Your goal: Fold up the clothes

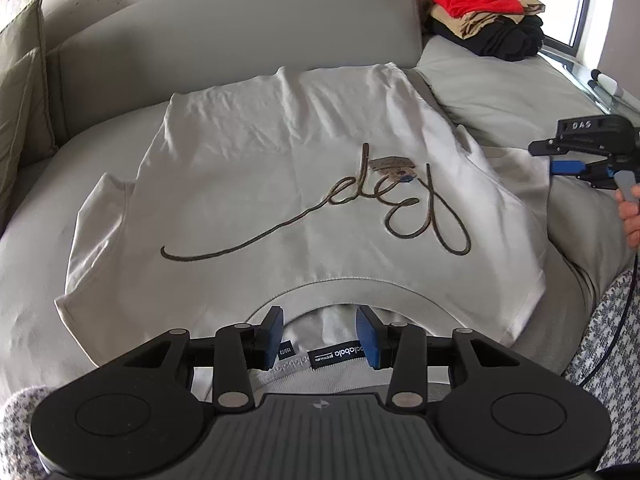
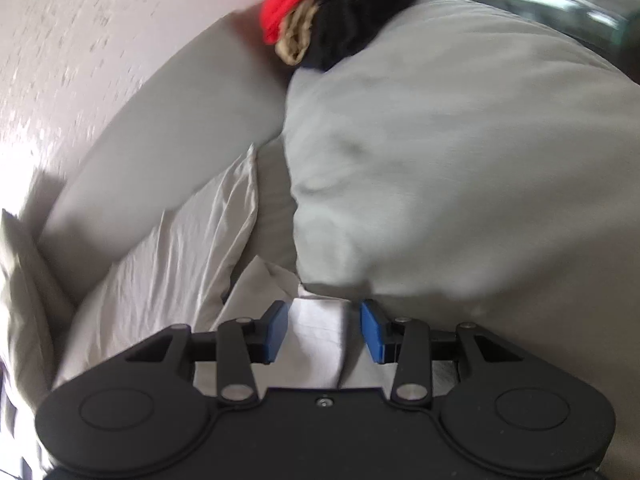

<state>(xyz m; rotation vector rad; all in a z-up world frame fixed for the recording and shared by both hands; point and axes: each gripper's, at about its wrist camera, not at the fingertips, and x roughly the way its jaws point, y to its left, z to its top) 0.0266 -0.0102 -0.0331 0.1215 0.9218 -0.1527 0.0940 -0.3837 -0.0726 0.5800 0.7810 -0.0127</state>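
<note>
A white T-shirt [image 1: 256, 184] with a dark cursive script lies spread face up on the grey sofa, collar nearest me. My left gripper [image 1: 320, 334] is open just above the collar and its black neck label [image 1: 338, 356], holding nothing. My right gripper [image 1: 560, 160] shows at the right edge of the left wrist view, beside the shirt's right sleeve [image 1: 516, 172]. In the right wrist view the right gripper [image 2: 324, 332] is open, with the white sleeve [image 2: 316, 332] lying between and below its blue pads. The rest of the shirt [image 2: 168, 268] runs off to the left there.
A stack of folded clothes, red on tan on black [image 1: 488, 12], sits on the far right corner of the sofa, also in the right wrist view [image 2: 320, 12]. A grey seat cushion [image 2: 460, 168] rises right of the sleeve. The sofa backrest [image 1: 224, 36] is behind, with a window ledge [image 1: 600, 80] at right.
</note>
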